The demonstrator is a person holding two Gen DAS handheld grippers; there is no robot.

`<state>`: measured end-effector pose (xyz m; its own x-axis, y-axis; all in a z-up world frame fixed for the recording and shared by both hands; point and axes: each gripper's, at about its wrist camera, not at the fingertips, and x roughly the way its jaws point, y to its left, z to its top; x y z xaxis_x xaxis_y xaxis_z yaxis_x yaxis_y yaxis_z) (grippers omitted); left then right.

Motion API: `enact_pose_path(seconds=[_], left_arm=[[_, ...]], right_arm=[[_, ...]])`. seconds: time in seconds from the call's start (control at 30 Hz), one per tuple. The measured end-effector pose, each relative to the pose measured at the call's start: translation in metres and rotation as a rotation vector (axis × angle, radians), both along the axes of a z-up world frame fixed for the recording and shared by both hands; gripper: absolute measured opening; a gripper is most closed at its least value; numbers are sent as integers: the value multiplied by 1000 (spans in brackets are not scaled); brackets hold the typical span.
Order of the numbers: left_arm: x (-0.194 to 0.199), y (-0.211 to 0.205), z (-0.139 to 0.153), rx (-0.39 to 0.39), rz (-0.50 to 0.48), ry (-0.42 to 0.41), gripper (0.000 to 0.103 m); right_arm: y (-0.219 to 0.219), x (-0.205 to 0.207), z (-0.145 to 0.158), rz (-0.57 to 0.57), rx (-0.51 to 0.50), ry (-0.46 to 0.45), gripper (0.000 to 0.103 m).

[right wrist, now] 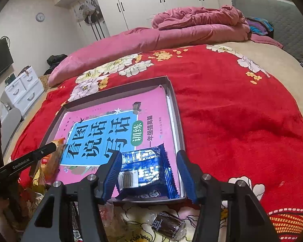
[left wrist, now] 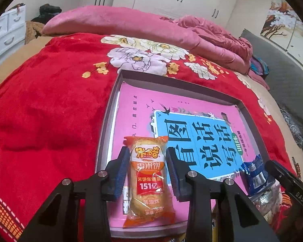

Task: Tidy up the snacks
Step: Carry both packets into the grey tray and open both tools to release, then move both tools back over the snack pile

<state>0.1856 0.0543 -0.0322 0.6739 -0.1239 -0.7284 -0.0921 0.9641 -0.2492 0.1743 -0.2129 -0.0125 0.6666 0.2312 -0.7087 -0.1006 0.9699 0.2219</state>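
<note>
Gripper jaws on both hands hang over the near end of a shallow grey cardboard tray (left wrist: 108, 109) that lies on a red floral blanket (left wrist: 50, 100) spread over the bed. Lining the tray floor is a pink book with a blue title panel (left wrist: 194, 141).

Left gripper (left wrist: 148, 173) straddles an orange rice-cracker packet with a clear window (left wrist: 148, 181). The packet's long axis runs straight away from the camera, in line with the fingers, and it rests on the book by the tray's near left wall. Its blue ribbed pads sit just at the packet's sides; whether they press the film or merely flank it, I cannot tell.

Right gripper (right wrist: 149, 171) stands wider, around a dark blue foil snack packet with a barcode (right wrist: 145, 171) at the tray's near right corner. That packet lies slightly skewed, its crimped ends pointing away and back. The left pad seems to touch its edge, while a clear gap shows before the right pad, so the jaws look parted rather than clamped.

Each packet is nearest its own hand, and both already sit inside the tray. The coming move probably turns on whether each packet is being let go or gripped.

Below the tray's near rim lies a clutter of clear wrappers, among them a small dark wrapped roll (right wrist: 169, 224), partly blocked by the gripper frame. From the right wrist view, the orange packet is half hidden behind the other gripper's black finger.
</note>
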Motion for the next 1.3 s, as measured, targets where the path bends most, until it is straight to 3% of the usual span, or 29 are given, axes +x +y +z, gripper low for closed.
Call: enact_pose_path(seconds=[0.2,0.43,0.63,1.3], left_arm=[[-5,5,6,-26,11,-19,40],[-21,8,22,-18,24,-75,67],[-31,12,26,-23,39,-82,75],[-68,-6,38,0,-3,-85,78]], right_arm=[[6,-1,4,19,2,-11,56],[4,-8,14,22,21,-50,67],[5,-11,17,19,13,-60,72],[8,-38,37,45,11,-130,86]])
